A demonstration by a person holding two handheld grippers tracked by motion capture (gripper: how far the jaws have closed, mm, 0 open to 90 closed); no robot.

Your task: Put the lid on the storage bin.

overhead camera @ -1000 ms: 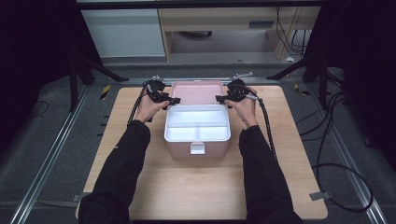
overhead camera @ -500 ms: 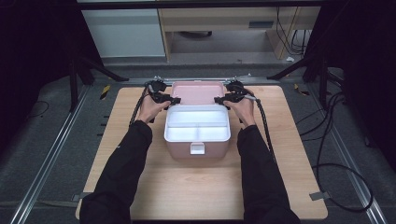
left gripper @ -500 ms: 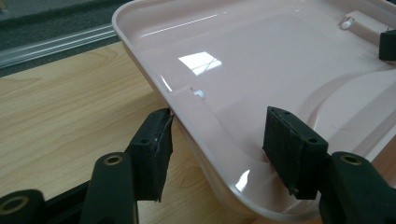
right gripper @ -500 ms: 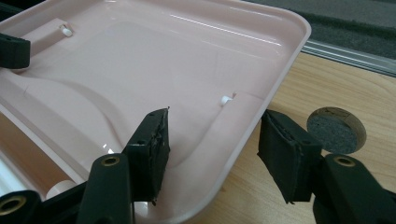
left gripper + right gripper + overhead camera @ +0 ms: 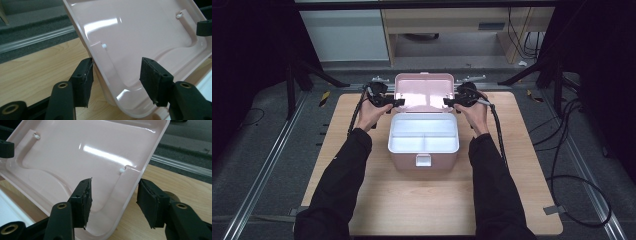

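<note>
A pink box (image 5: 423,159) with a white divided tray (image 5: 423,136) stands mid-table, its lid (image 5: 424,92) open and leaning back. My left gripper (image 5: 398,102) is at the lid's left edge and my right gripper (image 5: 448,102) at its right edge. In the left gripper view the jaws (image 5: 116,77) straddle the lid's rim (image 5: 140,32): one pad touches its outside, the other hangs free over the inside. The right gripper (image 5: 113,197) straddles the opposite rim (image 5: 82,157), with a gap at the outer pad. Both pairs of jaws have just been closing around the rim.
The wooden table (image 5: 432,210) has bare room in front of the box and at both sides. Cables trail off the right side (image 5: 572,185). Metal rails (image 5: 267,165) run along the floor beside the table, and a cabinet (image 5: 347,35) stands beyond it.
Both grippers' jaws have narrowed around the lid's side edges. The lid looks tilted more upright than before. The hands have hardly shifted.
</note>
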